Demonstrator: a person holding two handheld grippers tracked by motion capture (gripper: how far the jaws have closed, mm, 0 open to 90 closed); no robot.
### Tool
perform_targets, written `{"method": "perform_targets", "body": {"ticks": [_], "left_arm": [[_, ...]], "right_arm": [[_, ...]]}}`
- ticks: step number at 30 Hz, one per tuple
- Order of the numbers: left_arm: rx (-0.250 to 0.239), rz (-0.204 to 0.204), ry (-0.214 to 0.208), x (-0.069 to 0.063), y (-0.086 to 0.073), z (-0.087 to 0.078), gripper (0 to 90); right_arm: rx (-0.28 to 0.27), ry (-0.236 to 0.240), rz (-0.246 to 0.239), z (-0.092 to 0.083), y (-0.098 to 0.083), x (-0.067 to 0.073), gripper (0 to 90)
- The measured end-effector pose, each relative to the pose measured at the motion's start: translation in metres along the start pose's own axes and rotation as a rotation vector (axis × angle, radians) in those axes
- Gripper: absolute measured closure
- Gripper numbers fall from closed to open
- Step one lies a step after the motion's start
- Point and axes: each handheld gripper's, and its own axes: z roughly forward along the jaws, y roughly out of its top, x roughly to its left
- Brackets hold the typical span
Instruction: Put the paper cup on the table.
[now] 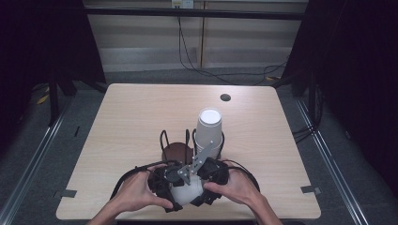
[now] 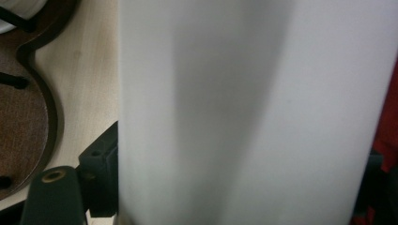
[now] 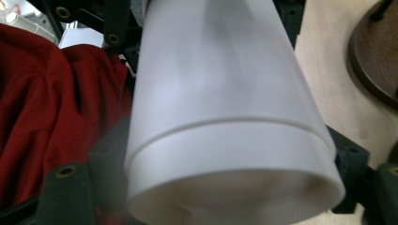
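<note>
Both claws sat bunched together at the bottom middle of the high view, near the front edge of the tabletop (image 1: 141, 108), with a white paper cup (image 1: 187, 191) between them. The left claw (image 1: 165, 183) was at the cup's left and the right claw (image 1: 212, 180) at its right, a hand wrapped over each, so the jaws themselves were mostly buried under fingers and black housing from up there.

In the left claw's own view the cup wall (image 2: 253, 112) took up nearly everything, blurry and super close. A bit of black jaw poked out at the lower left, tight against the cup, so that claw was nearly closed and clamped on it. The far jaw was cut off at the right edge.

The right claw's view showed what looked like two cups nested, a step line running across the white wall (image 3: 225, 93) and the open rim at the bottom of the frame. Black jaw pieces sat at both lower corners right against the wider cup, so it looked gripped there, though the actual contact was hard to make out. Red cloth (image 3: 51, 103) filled the left of that frame.

Behind the claws in the high view stood a brown wire-hooped holder (image 1: 176, 151) with a stack of white cups (image 1: 208, 129) upside down in its right slot, base partly hidden by a grey plate.
</note>
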Motion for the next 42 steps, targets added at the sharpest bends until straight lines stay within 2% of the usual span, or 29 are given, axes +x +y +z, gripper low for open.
{"method": "perform_targets", "body": {"ticks": [5, 13, 14, 17, 20, 24, 27, 28, 31, 33, 36, 37, 40, 42], "left_arm": [[-0.016, -0.003, -0.017, 0.001, -0.002, 0.0, 17.9], [-0.01, 0.011, -0.031, 0.003, -0.003, 0.001, 17.9], [-0.011, 0.002, -0.035, 0.002, -0.004, 0.001, 17.9], [-0.017, 0.008, -0.042, 0.003, -0.005, 0.001, 17.4], [-0.054, 0.016, -0.043, 0.005, -0.009, 0.001, 15.6], [-0.092, 0.001, -0.045, 0.006, -0.011, 0.0, 14.1], [-0.114, 0.019, -0.05, 0.006, -0.013, -0.001, 14.1], [-0.137, 0.023, -0.051, 0.007, -0.015, -0.004, 14.1], [-0.155, 0.025, -0.042, 0.009, -0.017, -0.005, 14.1], [-0.167, 0.024, -0.016, 0.01, -0.018, -0.005, 13.8], [-0.183, 0.033, -0.01, 0.012, -0.018, -0.005, 13.1], [-0.18, 0.025, -0.014, 0.012, -0.019, -0.005, 13.0], [-0.195, 0.033, -0.019, 0.014, -0.02, -0.004, 12.4], [-0.204, 0.035, -0.034, 0.014, -0.021, -0.003, 9.0]], "right_arm": [[0.01, -0.002, 0.012, 0.0, 0.001, 0.001, 24.1], [0.015, -0.001, -0.003, 0.002, 0.003, 0.001, 23.6], [0.021, 0.004, 0.007, 0.002, 0.003, 0.001, 25.0], [0.015, 0.005, 0.009, 0.003, 0.003, 0.001, 25.3], [0.018, -0.004, 0.019, 0.003, 0.003, 0.002, 25.4], [0.008, -0.008, 0.018, 0.003, 0.003, -0.001, 25.5], [0.006, -0.006, 0.027, 0.002, 0.003, 0.0, 25.7], [0.0, -0.011, 0.022, 0.002, 0.003, 0.0, 25.7], [-0.005, -0.023, 0.027, 0.001, 0.004, 0.001, 25.7], [-0.012, -0.039, 0.031, 0.0, 0.004, 0.001, 25.8], [-0.016, -0.051, 0.036, -0.001, 0.004, 0.0, 25.8], [-0.017, -0.05, 0.034, -0.001, 0.003, 0.0, 25.8], [-0.01, -0.051, 0.037, 0.001, 0.004, 0.0, 25.7], [-0.014, -0.056, 0.026, 0.001, 0.003, 0.0, 25.7]]}}
